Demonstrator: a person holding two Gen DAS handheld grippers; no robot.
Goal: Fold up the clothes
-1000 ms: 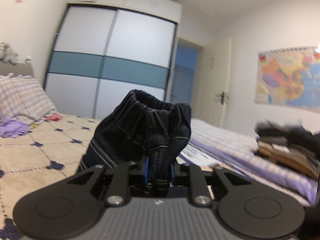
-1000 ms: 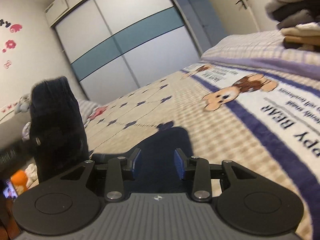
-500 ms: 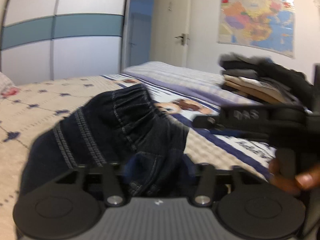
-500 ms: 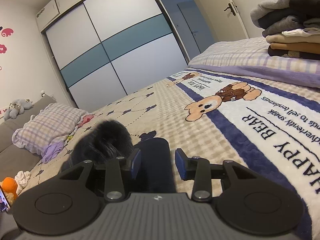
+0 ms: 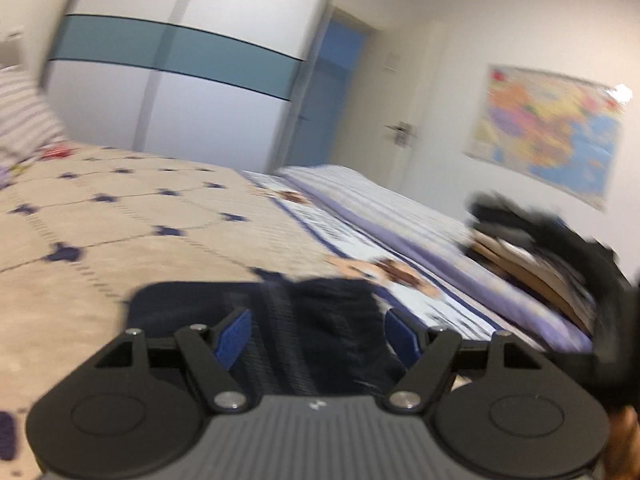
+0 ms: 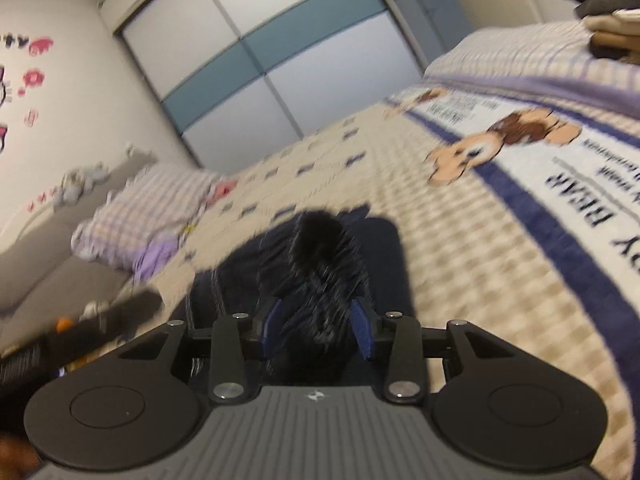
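The dark navy denim garment (image 5: 320, 332) lies bunched on the beige quilted bedspread with dark blue star shapes (image 5: 120, 216), directly ahead of both tools. The left gripper (image 5: 316, 338) has its jaws spread wide, the denim lying between the blue pads without being pinched. The right gripper (image 6: 318, 334) also has its jaws apart, straddling a blurred raised fold of the same garment (image 6: 320, 264). A stack of folded clothes (image 5: 532, 252) sits on the lilac striped bedding (image 5: 384, 204) to the right.
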